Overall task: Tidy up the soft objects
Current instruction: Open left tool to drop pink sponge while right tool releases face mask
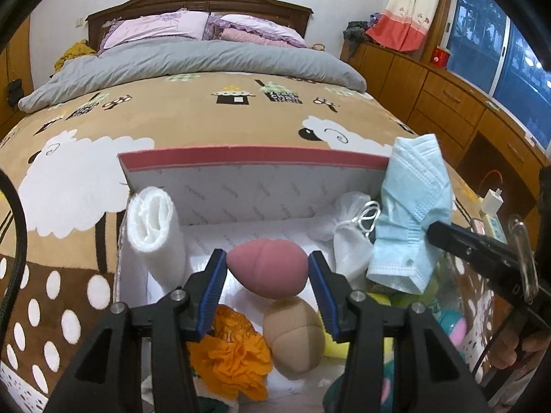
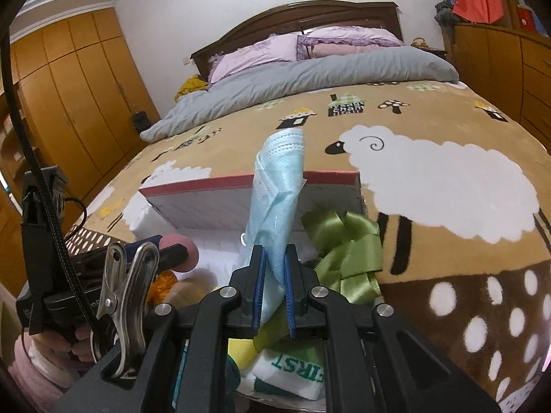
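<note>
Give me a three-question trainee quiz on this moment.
1. True or false: the right gripper is shut on the blue face mask.
2. What do the left gripper's jaws hold? A) orange pom-pom B) pink egg-shaped sponge C) white towel roll
3. Fill in: the green ribbon bow lies at the box's ____ side in the right wrist view.

Key: 1 true; 2 B, pink egg-shaped sponge; 3 right.

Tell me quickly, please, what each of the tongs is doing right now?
Left tongs: closed on the pink egg-shaped sponge, held over the open box.
Right tongs: closed on the folded blue face mask.
</note>
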The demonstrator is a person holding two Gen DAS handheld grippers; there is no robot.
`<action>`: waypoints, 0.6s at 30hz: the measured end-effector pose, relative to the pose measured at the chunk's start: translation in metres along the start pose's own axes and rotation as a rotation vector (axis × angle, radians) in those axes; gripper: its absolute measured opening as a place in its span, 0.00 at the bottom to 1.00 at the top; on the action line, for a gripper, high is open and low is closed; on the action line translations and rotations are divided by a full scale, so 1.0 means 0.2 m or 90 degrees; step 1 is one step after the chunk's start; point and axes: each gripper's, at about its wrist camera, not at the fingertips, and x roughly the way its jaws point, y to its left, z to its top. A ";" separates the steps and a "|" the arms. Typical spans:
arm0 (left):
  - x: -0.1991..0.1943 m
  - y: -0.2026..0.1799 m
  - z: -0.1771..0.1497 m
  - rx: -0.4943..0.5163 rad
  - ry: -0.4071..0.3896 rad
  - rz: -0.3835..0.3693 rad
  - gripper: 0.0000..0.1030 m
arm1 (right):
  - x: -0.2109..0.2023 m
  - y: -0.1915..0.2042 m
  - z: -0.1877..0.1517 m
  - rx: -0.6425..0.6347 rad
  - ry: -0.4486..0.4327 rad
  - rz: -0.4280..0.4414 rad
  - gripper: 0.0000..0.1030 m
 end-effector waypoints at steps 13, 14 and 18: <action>-0.05 0.01 0.00 -0.015 0.000 0.004 0.58 | -0.04 0.02 -0.01 -0.021 -0.010 -0.037 0.41; -0.06 0.01 0.00 -0.015 -0.002 0.005 0.58 | -0.04 0.03 -0.01 -0.022 -0.011 -0.037 0.42; -0.10 0.00 -0.01 -0.017 -0.011 0.006 0.59 | -0.07 0.03 -0.01 -0.026 -0.027 -0.037 0.48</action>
